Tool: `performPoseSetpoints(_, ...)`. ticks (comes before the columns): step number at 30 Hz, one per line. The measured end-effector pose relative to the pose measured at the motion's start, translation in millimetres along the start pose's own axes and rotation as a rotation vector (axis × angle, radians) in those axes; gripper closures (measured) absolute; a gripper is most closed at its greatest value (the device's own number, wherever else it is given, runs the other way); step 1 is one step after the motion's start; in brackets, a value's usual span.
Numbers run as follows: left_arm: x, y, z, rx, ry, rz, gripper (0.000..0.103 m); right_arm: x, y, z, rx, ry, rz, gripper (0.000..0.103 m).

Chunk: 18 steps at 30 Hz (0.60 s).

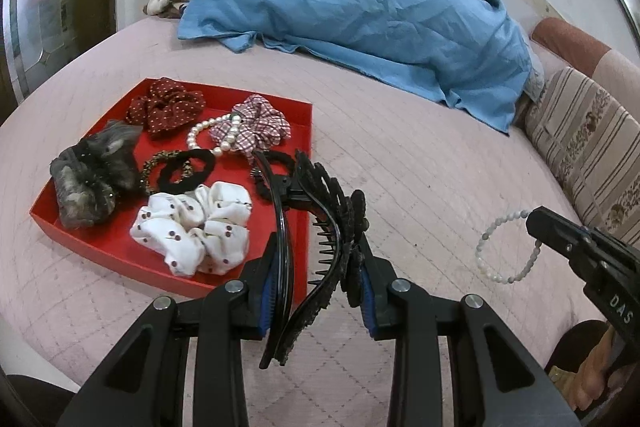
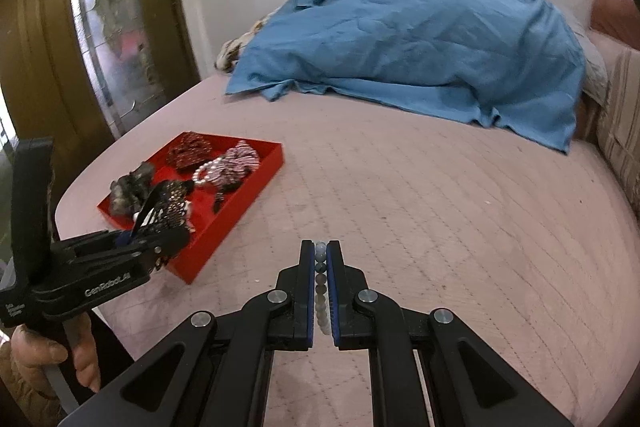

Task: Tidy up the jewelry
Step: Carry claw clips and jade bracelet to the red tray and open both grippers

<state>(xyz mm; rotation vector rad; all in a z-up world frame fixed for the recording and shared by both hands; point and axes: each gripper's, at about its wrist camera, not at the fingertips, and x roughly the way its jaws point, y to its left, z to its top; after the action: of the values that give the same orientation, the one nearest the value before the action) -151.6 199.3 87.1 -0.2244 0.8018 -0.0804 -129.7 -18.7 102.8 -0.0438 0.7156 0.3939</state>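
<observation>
A red tray (image 1: pixel 176 269) (image 2: pixel 240 203) lies on the pink bedspread and holds several scrunchies, black hair ties and a pearl bracelet (image 1: pixel 224 137). My left gripper (image 1: pixel 316 255) (image 2: pixel 176 231) is shut on a black hair claw clip (image 1: pixel 324 227), which hangs over the tray's near right corner. Off to the right of the tray, my right gripper (image 2: pixel 320 251) (image 1: pixel 534 223) is shut on a pale beaded bracelet (image 1: pixel 508 247) (image 2: pixel 320 259); its loop dangles above the bedspread.
A blue sheet (image 1: pixel 360 11) covers a mound at the back of the bed. Striped cushions (image 1: pixel 592 151) line the right side. A wooden door frame (image 2: pixel 36 67) stands left. A hand (image 2: pixel 52 359) grips the left tool's handle.
</observation>
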Motion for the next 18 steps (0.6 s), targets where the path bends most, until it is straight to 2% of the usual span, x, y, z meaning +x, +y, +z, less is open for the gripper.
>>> performPoseSetpoints(18,-7.5,5.4,-2.1,0.009,-0.029,0.043,0.07,-1.6,27.6,1.8,-0.041,0.001,0.026,0.096)
